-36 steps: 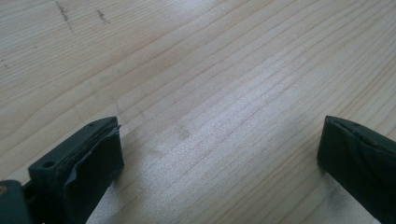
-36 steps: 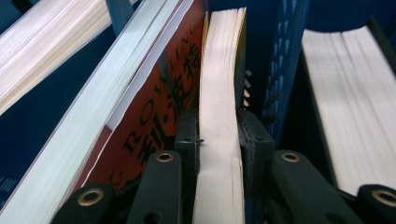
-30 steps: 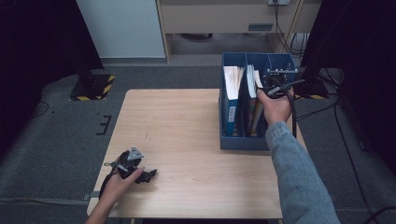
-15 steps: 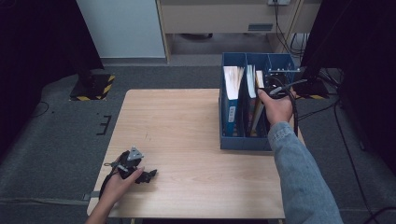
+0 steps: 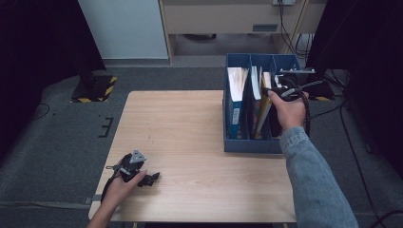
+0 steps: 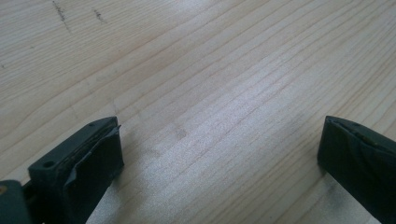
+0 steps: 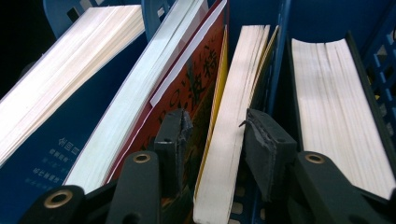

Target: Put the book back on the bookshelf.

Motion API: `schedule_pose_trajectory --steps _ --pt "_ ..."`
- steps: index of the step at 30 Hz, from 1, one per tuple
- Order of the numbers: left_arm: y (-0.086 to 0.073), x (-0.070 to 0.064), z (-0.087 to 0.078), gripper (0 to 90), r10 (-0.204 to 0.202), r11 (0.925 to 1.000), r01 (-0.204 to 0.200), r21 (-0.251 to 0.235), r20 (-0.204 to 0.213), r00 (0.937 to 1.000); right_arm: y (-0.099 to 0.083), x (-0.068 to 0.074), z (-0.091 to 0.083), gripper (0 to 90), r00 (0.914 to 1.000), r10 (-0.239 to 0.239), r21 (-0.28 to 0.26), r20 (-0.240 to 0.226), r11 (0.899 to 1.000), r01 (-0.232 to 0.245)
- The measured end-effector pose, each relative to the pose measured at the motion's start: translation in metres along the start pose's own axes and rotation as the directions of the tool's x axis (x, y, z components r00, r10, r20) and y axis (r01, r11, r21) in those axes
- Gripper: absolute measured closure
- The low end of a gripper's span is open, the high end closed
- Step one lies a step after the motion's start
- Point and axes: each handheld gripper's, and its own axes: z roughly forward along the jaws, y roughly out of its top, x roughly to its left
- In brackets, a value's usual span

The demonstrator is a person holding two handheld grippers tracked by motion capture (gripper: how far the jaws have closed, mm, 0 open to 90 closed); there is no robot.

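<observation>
With the right gripper (image 7: 212, 140) straddling the yellow book (image 7: 233, 121), not yet clamped, close squarely, then lift toward 12 o'clock; left gripper (image 6: 219, 163) rests open.

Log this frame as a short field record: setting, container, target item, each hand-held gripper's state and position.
setting: light wooden table
container: blue three-compartment plastic file box at the table's right edge, holding upright books
target item: thin yellow-covered book, in the middle compartment
right hand-held gripper: jaws straddle the yellow-covered book's top edge, not yet closed on it
left hand-held gripper: open, low over bare wood at the near left corner
</observation>
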Motion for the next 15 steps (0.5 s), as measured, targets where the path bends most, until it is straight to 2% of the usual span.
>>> schedule_pose_trajectory --steps 15 --pt "0.000 0.000 0.000 0.0 0.002 1.0000 -0.002 0.000 0.001 1.0000 -0.001 0.002 -0.019 57.8 0.9996 -0.025 -0.025 -0.016 0.999 0.025"
